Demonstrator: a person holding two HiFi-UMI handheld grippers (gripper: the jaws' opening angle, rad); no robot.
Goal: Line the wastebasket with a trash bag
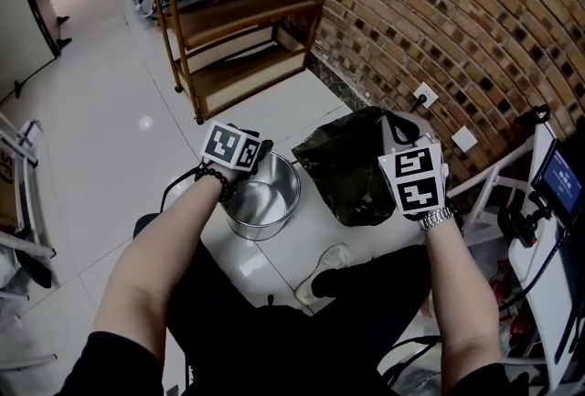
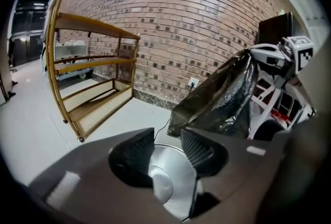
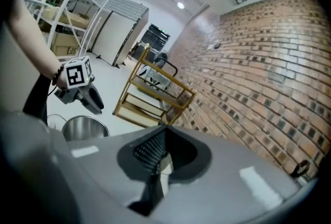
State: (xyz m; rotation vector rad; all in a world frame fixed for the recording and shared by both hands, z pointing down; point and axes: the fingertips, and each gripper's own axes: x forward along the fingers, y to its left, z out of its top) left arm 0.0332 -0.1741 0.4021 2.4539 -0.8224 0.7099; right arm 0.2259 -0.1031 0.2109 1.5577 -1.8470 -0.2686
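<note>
A round steel wastebasket [image 1: 249, 222] stands on the white floor with nothing in it. My left gripper [image 1: 263, 152] hovers over its left rim. In the left gripper view the left gripper [image 2: 166, 143] is open, and only the wastebasket's bright inside [image 2: 168, 168] shows through the gap. A crumpled black trash bag [image 1: 347, 170] hangs to the right of the basket, above the floor. My right gripper [image 1: 395, 131] is shut on the bag's top edge. The left gripper view shows the bag [image 2: 225, 99] dangling from it. In the right gripper view the right gripper [image 3: 159, 153] is pressed together and the basket [image 3: 85, 127] lies down to the left.
A wooden three-shelf rack [image 1: 238, 10] stands beyond the basket against the brick wall [image 1: 439, 10]. A wall socket [image 1: 423, 96] with a cable sits low behind the bag. A white stand with a screen [image 1: 553, 184] is at the right. The person's shoe [image 1: 322, 275] rests near the basket.
</note>
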